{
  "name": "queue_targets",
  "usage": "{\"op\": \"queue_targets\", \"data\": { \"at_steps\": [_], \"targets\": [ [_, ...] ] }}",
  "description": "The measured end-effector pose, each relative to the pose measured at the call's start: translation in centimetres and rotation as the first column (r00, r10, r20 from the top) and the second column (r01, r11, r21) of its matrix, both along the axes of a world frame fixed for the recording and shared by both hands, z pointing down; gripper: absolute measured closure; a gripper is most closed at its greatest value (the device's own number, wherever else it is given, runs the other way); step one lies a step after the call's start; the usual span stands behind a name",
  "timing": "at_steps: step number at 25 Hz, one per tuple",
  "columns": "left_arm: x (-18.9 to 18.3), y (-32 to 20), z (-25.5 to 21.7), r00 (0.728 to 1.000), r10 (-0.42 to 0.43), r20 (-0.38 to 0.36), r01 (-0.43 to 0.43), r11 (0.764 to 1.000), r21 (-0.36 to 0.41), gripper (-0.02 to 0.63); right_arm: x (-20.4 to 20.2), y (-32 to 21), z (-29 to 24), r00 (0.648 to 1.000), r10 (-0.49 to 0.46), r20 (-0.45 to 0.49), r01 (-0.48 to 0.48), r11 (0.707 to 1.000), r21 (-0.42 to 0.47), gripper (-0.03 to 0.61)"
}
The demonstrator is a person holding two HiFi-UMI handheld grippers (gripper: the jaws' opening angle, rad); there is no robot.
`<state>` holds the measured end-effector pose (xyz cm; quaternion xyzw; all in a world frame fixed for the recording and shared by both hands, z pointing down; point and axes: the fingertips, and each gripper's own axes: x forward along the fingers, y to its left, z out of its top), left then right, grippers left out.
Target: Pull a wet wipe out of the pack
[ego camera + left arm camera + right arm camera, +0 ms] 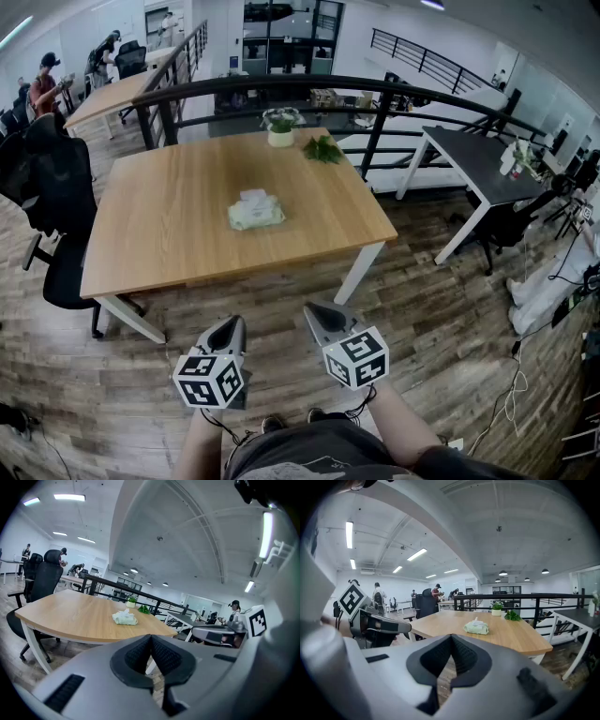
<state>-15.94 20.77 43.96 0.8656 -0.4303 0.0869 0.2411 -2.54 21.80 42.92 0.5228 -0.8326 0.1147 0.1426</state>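
A pale green wet wipe pack [256, 211] lies near the middle of the wooden table [169, 234], with a white wipe sticking up from its top. The same pack [124, 618] shows far ahead in the left gripper view and as the pack [476, 628] in the right gripper view. My left gripper [229, 326] and right gripper [315, 314] hang side by side over the floor, well short of the table's near edge. Both are shut with nothing between their jaws.
A small potted plant [280, 125] and a leafy sprig [324, 149] sit at the table's far edge. A black office chair [52, 202] stands at the left side. A dark desk [487, 164] is off to the right, a black railing [281, 89] behind. People sit at far desks.
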Motion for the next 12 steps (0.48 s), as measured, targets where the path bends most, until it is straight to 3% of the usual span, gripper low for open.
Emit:
{"op": "queue_targets", "data": {
  "at_steps": [12],
  "targets": [
    [-1.8,1.1,0.2,1.0,0.026,0.003,-0.026,1.0,0.001,0.6,-2.4,1.4,0.4,1.0,0.009,-0.01,-0.009,1.0,-0.008,0.555]
  ]
}}
